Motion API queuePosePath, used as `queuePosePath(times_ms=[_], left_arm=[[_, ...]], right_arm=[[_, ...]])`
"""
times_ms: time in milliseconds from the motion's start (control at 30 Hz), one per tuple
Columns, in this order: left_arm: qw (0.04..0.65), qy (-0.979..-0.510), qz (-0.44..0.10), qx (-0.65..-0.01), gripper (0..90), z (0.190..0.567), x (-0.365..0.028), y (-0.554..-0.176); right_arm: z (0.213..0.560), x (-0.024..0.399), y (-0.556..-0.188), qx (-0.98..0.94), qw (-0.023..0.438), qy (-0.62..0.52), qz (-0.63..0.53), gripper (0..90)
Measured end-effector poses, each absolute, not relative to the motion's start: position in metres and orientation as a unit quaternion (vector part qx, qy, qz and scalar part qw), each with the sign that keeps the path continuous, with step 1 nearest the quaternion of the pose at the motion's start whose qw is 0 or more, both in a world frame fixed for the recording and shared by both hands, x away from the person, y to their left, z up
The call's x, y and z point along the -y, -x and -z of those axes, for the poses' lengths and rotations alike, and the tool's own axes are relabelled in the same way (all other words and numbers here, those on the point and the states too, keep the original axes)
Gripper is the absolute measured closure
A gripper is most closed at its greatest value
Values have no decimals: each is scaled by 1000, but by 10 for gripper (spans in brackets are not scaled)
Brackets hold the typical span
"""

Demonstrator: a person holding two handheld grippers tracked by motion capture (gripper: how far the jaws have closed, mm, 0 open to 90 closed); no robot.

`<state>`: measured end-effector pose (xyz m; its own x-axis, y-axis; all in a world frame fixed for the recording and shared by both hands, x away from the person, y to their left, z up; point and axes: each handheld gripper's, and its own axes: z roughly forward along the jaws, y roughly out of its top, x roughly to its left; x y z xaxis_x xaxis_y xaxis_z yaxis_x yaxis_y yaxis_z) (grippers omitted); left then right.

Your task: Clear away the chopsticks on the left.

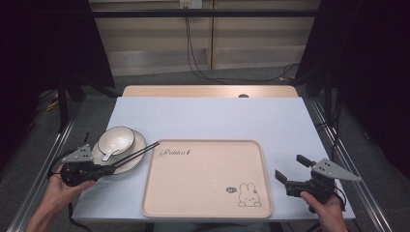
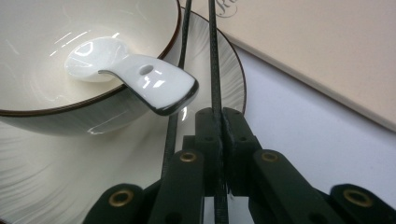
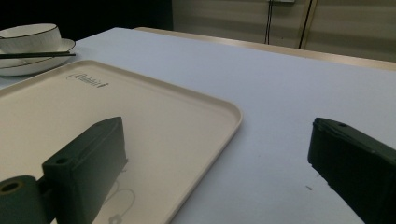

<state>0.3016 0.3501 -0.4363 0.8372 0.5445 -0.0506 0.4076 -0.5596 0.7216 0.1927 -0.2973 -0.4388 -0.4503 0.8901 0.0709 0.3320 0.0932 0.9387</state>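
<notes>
A pair of black chopsticks (image 1: 138,151) lies across the rim of a white plate (image 1: 139,155), reaching toward the beige tray (image 1: 263,174). On the plate stands a white bowl (image 1: 116,137) with a white spoon (image 1: 109,153) resting in it. My left gripper (image 1: 109,169) is at the plate's near edge. In the left gripper view it (image 2: 220,116) is shut on one chopstick (image 2: 214,60), while the second chopstick (image 2: 184,42) runs beside the left jaw, under the spoon (image 2: 140,77) handle. My right gripper (image 1: 291,167) stands open right of the tray, holding nothing.
The tray (image 3: 140,107), printed with a rabbit and script lettering, has nothing on it and lies at the middle front of the white table (image 1: 217,116). The bowl (image 3: 30,35) and plate (image 3: 28,65) are far left in the right gripper view. Metal rails run along both table sides.
</notes>
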Motion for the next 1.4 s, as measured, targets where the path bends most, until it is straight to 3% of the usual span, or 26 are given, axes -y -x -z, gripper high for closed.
queuePosePath(times_ms=[767, 1400], left_arm=[[440, -824, -63, -351, 860, 423, -312, -252], [442, -798, -60, -405, 859, 419, -276, -230]], right_arm=[[438, 296, -192, -689, 276, -434, -512, 26], [438, 295, -192, -688, 277, -432, -513, 14]])
